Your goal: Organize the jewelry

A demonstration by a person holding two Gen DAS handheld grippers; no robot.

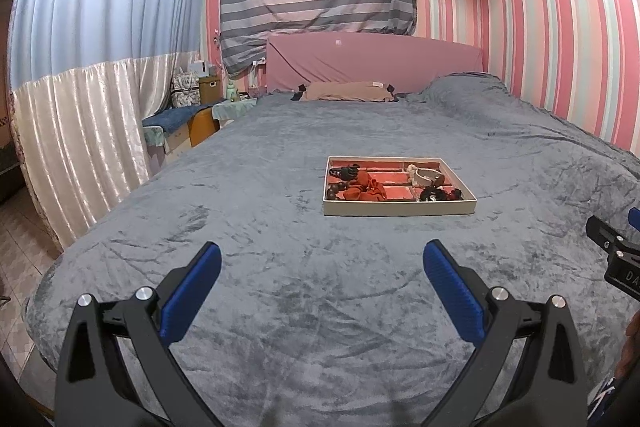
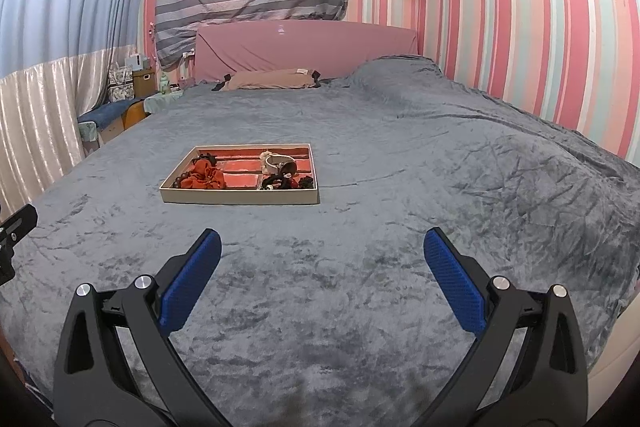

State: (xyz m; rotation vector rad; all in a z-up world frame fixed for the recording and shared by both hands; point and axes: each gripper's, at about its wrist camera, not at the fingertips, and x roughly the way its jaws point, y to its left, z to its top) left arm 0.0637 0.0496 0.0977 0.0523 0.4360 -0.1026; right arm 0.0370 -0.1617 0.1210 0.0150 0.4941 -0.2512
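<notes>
Jewelry tray (image 1: 400, 207): the job's piece, sits on the grey bedspread (image 1: 280, 307), mid-frame right of centre in the left wrist view, left of centre in the right wrist view.

Left gripper (image 1: 322, 263): blue pads spread wide, nothing between them, held over bare blanket low in frame, well short of the tray. Right gripper (image 2: 322, 251): same, spread and empty, also well short of the tray.

Tray contents, all inside the rim: red fabric piece (image 2: 206, 179) with dark beads (image 2: 180, 182) at the left end, beige band (image 2: 278, 163) toward the upper right, black items (image 2: 280, 183) in the lower right compartment. Centre compartments look bare red lining. No loose pieces visible on the blanket.

Stage: can't tell. Fits both a sorted tray and a jumbled one awaiting sorting; items too small to judge.

If any pick comes: approach from above, pinch fabric at its bulk rather than an edge, take beads across the strand, keep the tray from sliding on the soft bedspread.
</notes>
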